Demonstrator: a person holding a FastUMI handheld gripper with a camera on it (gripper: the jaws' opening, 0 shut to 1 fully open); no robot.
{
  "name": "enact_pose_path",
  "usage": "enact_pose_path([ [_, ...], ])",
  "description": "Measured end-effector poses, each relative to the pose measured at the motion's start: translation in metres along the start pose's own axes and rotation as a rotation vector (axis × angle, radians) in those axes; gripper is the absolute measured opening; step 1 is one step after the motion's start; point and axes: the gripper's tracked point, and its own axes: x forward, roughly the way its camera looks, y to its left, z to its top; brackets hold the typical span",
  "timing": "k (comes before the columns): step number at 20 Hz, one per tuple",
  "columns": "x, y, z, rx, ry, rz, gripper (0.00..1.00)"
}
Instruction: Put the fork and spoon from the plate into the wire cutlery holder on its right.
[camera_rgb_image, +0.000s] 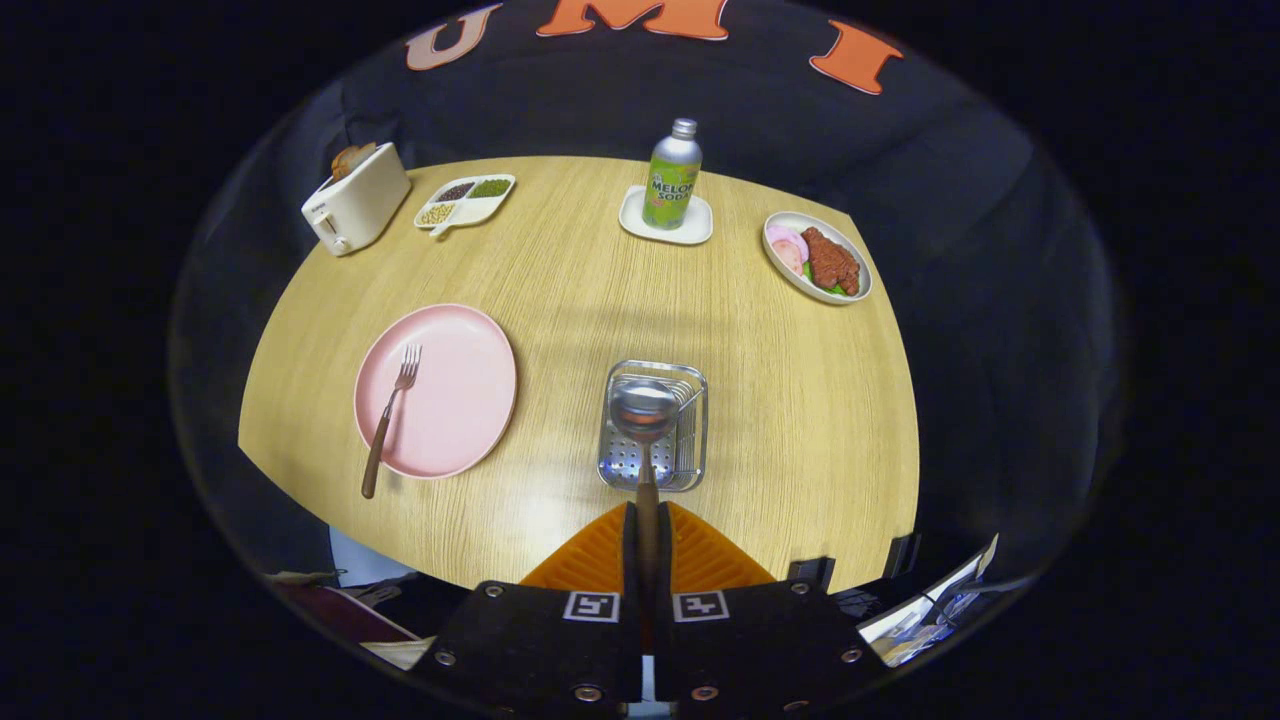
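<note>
— Well, what's on the bench?

— Pale wood grain. I see a round, matte pink plate with a wooden-handled fork lying across its left side, handle past the rim. To its right, a shiny perforated wire cutlery holder.

— And the hand-held gripper?

— Pressed together on the spoon handle; its glossy bowl hangs over the holder.

Wooden table carries plate, holder, toaster.
</note>
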Motion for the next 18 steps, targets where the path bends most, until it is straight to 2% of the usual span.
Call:
enact_pose_path([
  [3,0.008,-0.009,0.001,-0.050,0.065,-0.023,0.05],
  [18,0.050,-0.002,0.007,-0.125,0.281,0.044,0.07],
])
